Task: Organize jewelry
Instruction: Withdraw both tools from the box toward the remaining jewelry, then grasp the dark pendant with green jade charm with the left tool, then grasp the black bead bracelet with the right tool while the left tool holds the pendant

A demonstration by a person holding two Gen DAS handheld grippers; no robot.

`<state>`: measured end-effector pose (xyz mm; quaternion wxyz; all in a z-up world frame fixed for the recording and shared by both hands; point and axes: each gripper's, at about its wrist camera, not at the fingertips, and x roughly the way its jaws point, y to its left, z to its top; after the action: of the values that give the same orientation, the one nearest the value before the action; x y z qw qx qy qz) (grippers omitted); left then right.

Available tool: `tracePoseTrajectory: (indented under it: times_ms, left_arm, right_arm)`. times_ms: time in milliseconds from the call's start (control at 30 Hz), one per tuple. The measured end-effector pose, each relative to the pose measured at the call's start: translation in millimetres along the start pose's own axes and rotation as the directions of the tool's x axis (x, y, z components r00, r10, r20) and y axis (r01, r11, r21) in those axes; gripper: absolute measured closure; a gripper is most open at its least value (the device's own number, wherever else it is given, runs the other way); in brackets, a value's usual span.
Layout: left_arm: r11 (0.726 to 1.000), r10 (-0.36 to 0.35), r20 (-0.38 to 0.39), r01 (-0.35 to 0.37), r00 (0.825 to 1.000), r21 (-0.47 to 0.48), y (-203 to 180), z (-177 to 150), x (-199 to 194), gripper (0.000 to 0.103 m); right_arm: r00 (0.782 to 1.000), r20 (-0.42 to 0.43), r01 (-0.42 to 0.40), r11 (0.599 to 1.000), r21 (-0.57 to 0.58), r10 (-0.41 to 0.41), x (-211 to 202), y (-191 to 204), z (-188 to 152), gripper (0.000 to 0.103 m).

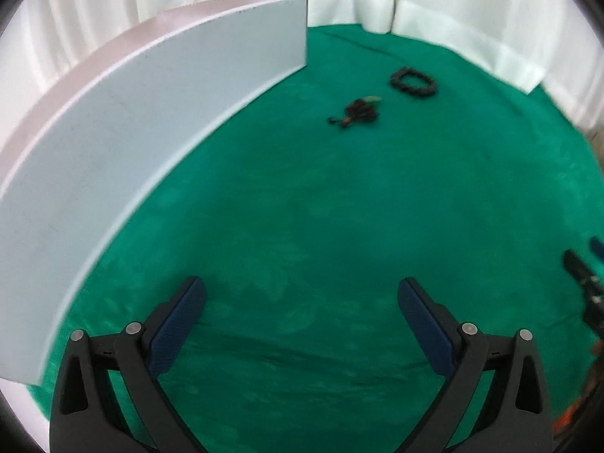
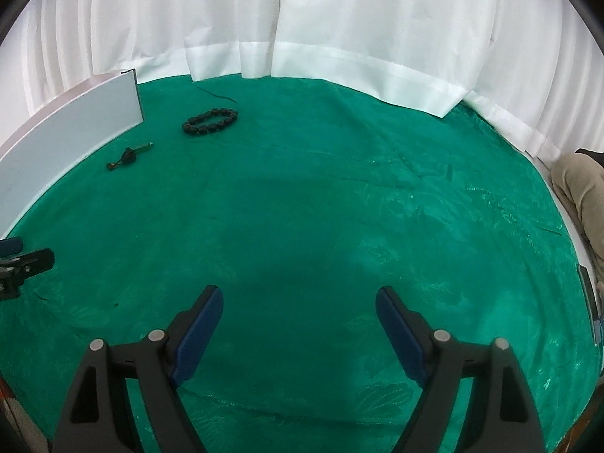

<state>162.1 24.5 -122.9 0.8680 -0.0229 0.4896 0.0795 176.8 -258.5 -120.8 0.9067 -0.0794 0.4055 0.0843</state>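
Observation:
A black bead bracelet (image 1: 413, 82) lies on the green cloth, far ahead and to the right in the left wrist view; it also shows in the right wrist view (image 2: 210, 121) at the far left. A small dark pendant with a cord (image 1: 356, 111) lies nearer, beside a long white box (image 1: 151, 120); it shows in the right wrist view too (image 2: 128, 156). My left gripper (image 1: 302, 302) is open and empty above bare cloth. My right gripper (image 2: 298, 309) is open and empty, well short of both pieces.
The white box (image 2: 71, 128) stands along the left side of the green cloth (image 2: 339, 207). White curtains (image 2: 339, 19) close the back. Part of the other gripper shows at the right edge (image 1: 585, 283) and at the left edge (image 2: 22, 264). A person's clothing (image 2: 585, 188) is at far right.

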Motion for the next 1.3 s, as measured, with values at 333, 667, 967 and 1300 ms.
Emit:
tracePoseTrajectory:
  times_ms: [333, 667, 967, 1300]
  left_arm:
    - [0.983, -0.181, -0.060, 0.181, 0.982, -0.017, 5, 40, 10, 0.001]
    - [0.982, -0.149, 0.002, 0.148, 0.989, 0.115, -30, 116, 48, 0.003]
    - [0.972, -0.136, 0.016, 0.130, 0.991, 0.198, -49, 117, 72, 0.089]
    - [0.964, -0.245, 0.001, 0.243, 0.970, 0.111, -3, 56, 11, 0.090]
  right_arm:
    - [0.998, -0.026, -0.065, 0.998, 0.023, 0.066, 16, 8, -10, 0.018]
    - [0.997, -0.012, -0.077, 0.996, 0.040, 0.077, 18, 7, -11, 0.015]
    - [0.997, -0.012, -0.077, 0.996, 0.040, 0.078, 17, 7, -11, 0.015]
    - [0.997, -0.012, -0.077, 0.996, 0.040, 0.078, 18, 7, -11, 0.014]
